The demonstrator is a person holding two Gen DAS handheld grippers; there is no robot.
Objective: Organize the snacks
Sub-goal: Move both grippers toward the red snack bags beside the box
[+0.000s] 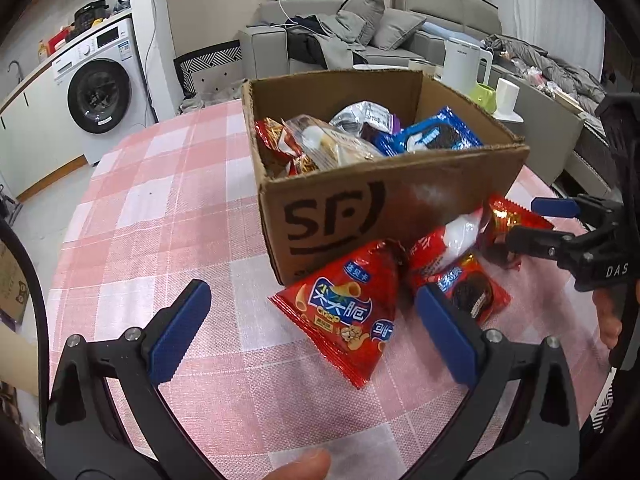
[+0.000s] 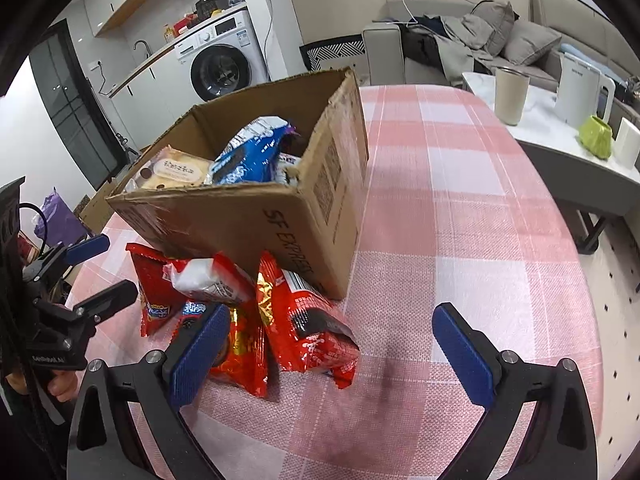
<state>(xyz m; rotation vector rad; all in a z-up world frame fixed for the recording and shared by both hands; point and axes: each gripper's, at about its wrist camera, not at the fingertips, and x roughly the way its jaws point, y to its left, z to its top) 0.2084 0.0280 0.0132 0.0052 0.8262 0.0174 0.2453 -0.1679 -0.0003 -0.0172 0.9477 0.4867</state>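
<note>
The left hand-held gripper [image 1: 312,336] hangs low over the bench [image 1: 160,208], which is covered in a pink-and-white checked cloth; its blue-padded fingers [image 1: 180,332] are spread wide and hold nothing. Between them lies a red triangular crisp packet with blue lettering [image 1: 348,312], flat on the cloth. Just beside it to the right sits a small red packet showing a dark chocolate biscuit [image 1: 474,292], partly behind the right pad.

The right hand-held gripper [image 2: 328,360] is likewise wide open and empty, with a red crinkled snack bag [image 2: 308,328] lying between its fingers, nearer the left pad. A red-and-white packet [image 2: 208,276] rests on top of the heap, close against the box.

Behind this cluster stands an open brown cardboard box with black printed lettering [image 1: 360,204], its front wall touching the loose packets. Inside are a blue biscuit packet [image 2: 252,152], a clear-wrapped pale cake [image 2: 176,170] and other wrappers, some red and silver.

Farther off are a white washing machine [image 1: 100,88] and a grey sofa [image 1: 400,28] strewn with cushions and clothes.
</note>
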